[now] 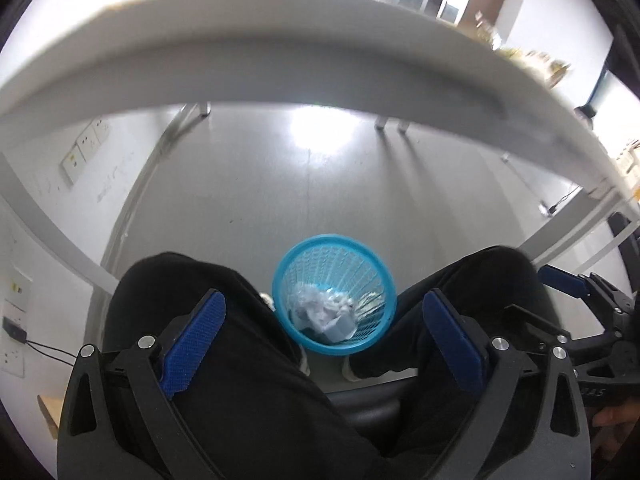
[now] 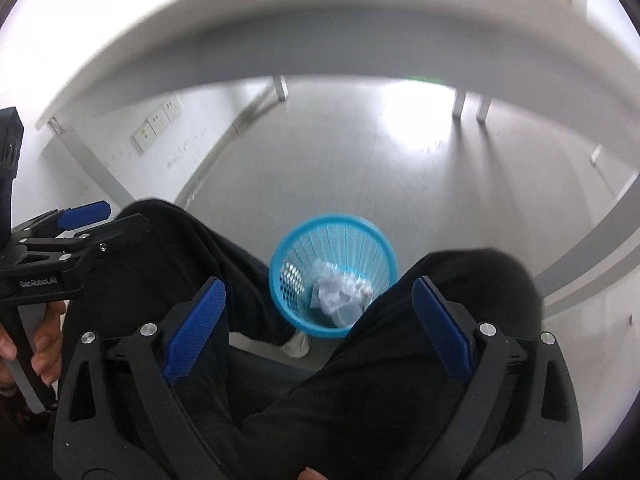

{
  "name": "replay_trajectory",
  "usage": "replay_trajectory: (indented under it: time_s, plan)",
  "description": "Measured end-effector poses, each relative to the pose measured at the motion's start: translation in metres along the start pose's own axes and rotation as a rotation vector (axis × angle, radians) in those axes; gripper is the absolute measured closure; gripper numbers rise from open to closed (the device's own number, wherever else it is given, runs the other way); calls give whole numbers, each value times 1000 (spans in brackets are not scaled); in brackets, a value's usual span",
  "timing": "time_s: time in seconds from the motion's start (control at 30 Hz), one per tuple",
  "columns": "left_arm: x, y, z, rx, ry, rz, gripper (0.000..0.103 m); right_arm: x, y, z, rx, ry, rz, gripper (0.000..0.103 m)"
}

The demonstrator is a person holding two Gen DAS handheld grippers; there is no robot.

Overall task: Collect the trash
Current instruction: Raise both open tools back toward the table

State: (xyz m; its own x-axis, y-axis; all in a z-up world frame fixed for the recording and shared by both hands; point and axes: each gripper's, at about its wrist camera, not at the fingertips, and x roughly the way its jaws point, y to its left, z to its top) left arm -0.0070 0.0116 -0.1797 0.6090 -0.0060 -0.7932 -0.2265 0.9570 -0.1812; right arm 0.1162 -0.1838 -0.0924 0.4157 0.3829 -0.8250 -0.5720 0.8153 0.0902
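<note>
While both claws hung over the seated person's knees, left claw gaped wide, empty | right claw likewise wide, empty | blue mesh bin stood on the floor between the feet, crumpled paper trash inside | white desk edge beyond, blurred

A blue mesh wastebasket stands upright on the floor, holding crumpled pale trash at its bottom.

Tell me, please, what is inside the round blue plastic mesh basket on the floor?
The round blue plastic mesh basket holds crumpled white paper and clear plastic trash. Whatever lies beneath that pile is covered.
</note>
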Motion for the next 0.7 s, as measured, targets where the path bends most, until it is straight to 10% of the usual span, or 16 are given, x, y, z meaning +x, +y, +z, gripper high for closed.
replay_trajectory:
  time_s: [0.7]
  plan:
    - [-89,-37,101,160,-311,27,6,-99,-33,79,51,-335,-94,9]
